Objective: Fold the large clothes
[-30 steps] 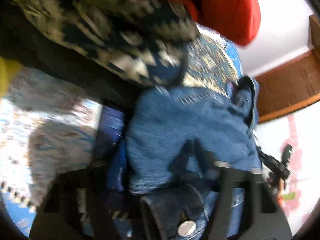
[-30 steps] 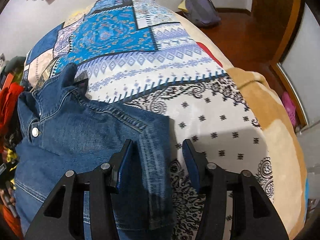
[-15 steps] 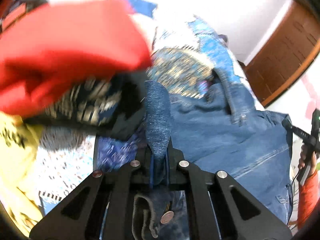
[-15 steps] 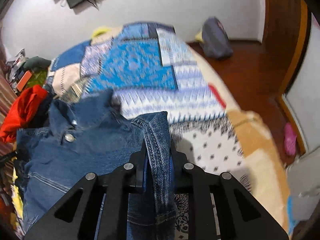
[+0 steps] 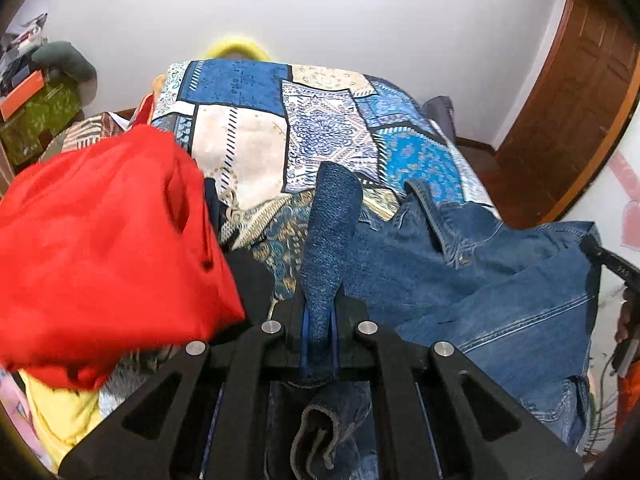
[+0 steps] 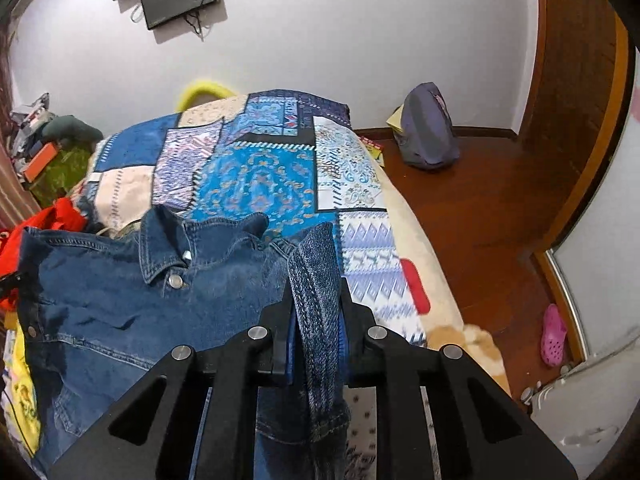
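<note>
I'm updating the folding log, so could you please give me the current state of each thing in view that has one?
Left gripper: shut on a fold of denim.
Right gripper: shut on a denim edge.
Denim jacket: unfolded, collar open, held at two points.
Red garment: crumpled, unfolded, beside the jacket.
Patchwork bedspread: spread flat over the bed.
</note>
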The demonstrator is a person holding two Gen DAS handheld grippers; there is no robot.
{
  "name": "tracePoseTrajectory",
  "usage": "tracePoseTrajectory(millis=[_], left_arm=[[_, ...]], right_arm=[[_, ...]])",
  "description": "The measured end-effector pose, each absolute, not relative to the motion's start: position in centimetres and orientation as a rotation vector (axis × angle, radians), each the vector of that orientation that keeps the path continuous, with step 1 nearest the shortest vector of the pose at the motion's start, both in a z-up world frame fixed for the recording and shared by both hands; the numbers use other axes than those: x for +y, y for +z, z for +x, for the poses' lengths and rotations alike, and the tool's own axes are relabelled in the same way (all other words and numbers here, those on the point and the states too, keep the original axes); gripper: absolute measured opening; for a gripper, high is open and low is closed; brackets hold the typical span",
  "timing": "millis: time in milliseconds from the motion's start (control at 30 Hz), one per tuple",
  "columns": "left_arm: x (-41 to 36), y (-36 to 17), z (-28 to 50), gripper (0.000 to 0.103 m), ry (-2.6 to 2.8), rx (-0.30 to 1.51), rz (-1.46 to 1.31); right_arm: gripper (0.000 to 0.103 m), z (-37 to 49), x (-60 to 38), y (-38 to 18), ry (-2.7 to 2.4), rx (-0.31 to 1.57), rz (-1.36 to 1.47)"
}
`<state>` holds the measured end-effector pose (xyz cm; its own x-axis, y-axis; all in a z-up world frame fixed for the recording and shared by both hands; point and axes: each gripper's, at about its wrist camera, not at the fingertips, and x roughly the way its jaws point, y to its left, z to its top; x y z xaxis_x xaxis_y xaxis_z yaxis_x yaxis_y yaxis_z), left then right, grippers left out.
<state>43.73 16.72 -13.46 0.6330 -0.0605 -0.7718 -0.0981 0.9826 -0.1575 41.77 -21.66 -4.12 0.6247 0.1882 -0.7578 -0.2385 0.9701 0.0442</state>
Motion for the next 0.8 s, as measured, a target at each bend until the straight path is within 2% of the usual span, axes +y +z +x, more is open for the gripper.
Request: tracePoseTrajectory(millis=[333, 533, 600, 700, 733, 800], left_arm=[[18.1, -17.1, 47.0, 0.008, 0.070, 0.960, -0.170], [18.4, -17.3, 46.8, 0.009, 0.131, 0.994, -0.125], [18.3, -16.7, 46.3, 0.017, 0.126, 0.987, -0.127], [18.0, -15.2, 44.8, 0.032, 0.121, 0.956, -0.123], [17.8, -14.7, 44.2, 0.033, 0.117, 0.946, -0.115], [17.4, -13.9, 43.1, 0.034, 0.110, 0.940, -0.103]], right_arm=[[0.018, 44.7, -22.9, -8.4, 0.191, 0.964, -0.066], [0.022, 43.6, -22.9, -8.0, 0.134, 1.025, -0.173], [0.022, 42.7, -23.1, -7.1, 0.149, 1.012, -0.166], [0.036, 41.1, -23.4, -5.5, 0.168, 1.004, -0.134], [0.039, 40.2, -23.5, -4.9, 0.176, 0.989, -0.126], [0.040, 38.8, -23.5, -3.8, 0.194, 0.966, -0.129]])
